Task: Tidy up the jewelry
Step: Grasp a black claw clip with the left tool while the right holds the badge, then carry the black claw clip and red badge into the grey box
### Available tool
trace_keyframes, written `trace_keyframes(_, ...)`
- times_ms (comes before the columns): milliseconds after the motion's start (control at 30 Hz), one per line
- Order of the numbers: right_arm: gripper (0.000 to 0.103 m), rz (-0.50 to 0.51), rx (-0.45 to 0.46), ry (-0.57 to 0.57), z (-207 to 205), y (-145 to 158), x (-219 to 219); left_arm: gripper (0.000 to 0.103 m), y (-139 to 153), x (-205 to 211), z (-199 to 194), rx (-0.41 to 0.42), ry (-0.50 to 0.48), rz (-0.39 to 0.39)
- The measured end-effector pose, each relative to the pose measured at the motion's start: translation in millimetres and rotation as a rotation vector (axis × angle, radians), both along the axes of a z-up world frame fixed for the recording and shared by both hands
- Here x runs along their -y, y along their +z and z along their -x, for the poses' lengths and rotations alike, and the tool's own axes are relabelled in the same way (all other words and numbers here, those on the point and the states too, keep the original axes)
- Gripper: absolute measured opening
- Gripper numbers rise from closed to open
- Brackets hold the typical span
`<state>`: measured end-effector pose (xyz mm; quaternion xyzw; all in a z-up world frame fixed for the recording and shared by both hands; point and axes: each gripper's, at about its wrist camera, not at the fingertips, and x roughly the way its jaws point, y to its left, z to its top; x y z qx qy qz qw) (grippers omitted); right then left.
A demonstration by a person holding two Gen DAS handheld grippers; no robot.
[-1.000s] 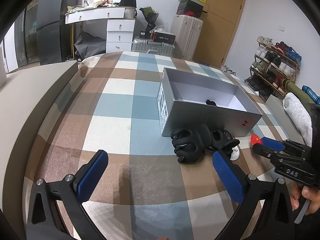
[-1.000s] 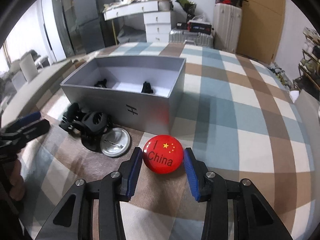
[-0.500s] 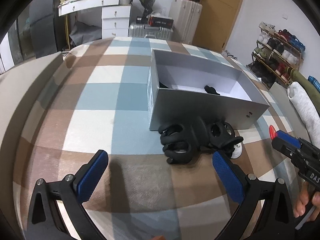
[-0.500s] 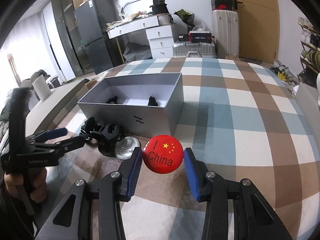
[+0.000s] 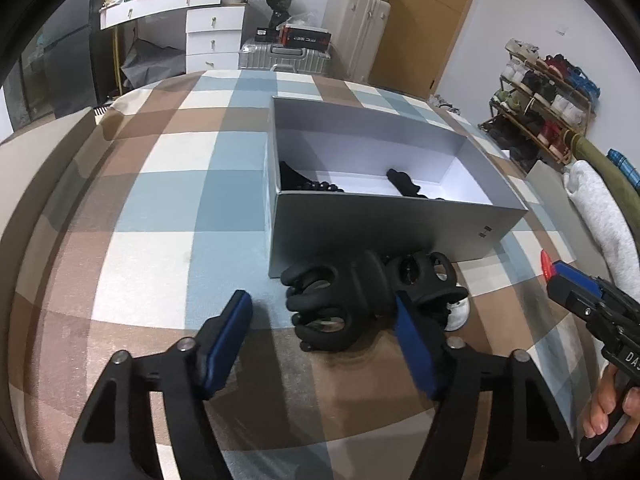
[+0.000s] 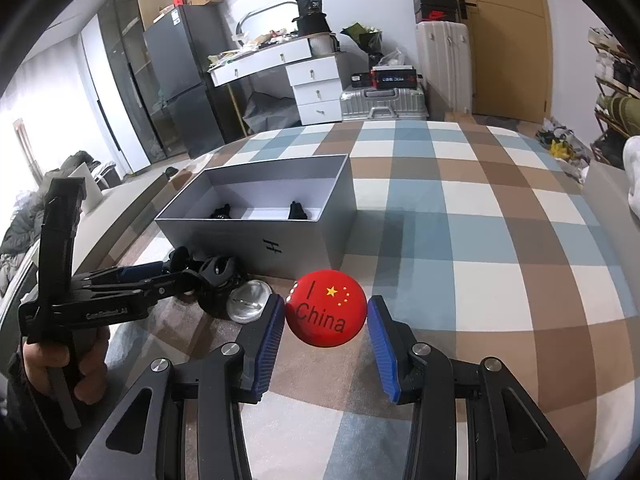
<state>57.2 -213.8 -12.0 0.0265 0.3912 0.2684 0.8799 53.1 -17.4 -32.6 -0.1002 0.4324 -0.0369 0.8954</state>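
A grey open box [image 5: 392, 216] [image 6: 260, 236] sits on the checked bedspread, with black beads [image 5: 320, 187] and another black piece [image 5: 404, 184] inside. A pile of black hair claws [image 5: 344, 300] [image 6: 212, 276] lies in front of it, beside a silver badge back [image 6: 248, 302]. My left gripper [image 5: 324, 332] is open, its fingers either side of the near claw. My right gripper [image 6: 326, 328] is shut on a red round "I China" badge [image 6: 326, 308], held above the bedspread right of the pile; it also shows in the left wrist view [image 5: 560, 280].
The checked bedspread [image 6: 480, 220] reaches far to the right and behind the box. A white desk with drawers [image 5: 200, 28], suitcases [image 5: 356, 36] and a shoe rack [image 5: 548, 96] stand beyond the bed. Folded cloth [image 5: 600, 216] lies at the right edge.
My left gripper has moved forward to the black claws and its fingers have narrowed around the near one. My right gripper has lifted with the red badge still in it.
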Motion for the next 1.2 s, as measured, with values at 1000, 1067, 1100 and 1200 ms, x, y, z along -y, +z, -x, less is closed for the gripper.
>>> trace_keyframes(1000,0.042,-0.021,0.023,0.025,3,5,-9,0.041,29,-7,12,0.149,0.015,-0.008)
trace_keyframes(1067,0.042,-0.023,0.025,0.030,3,7,-11,0.041,32,-7,11,0.161,0.011,-0.013)
trace_keyframes(1100,0.041,-0.026,0.032,0.034,2,9,-12,0.041,33,-6,10,0.165,0.011,-0.014)
trace_keyframes(1200,0.041,-0.034,0.041,0.039,1,13,-13,0.041,35,-6,9,0.176,0.009,-0.010)
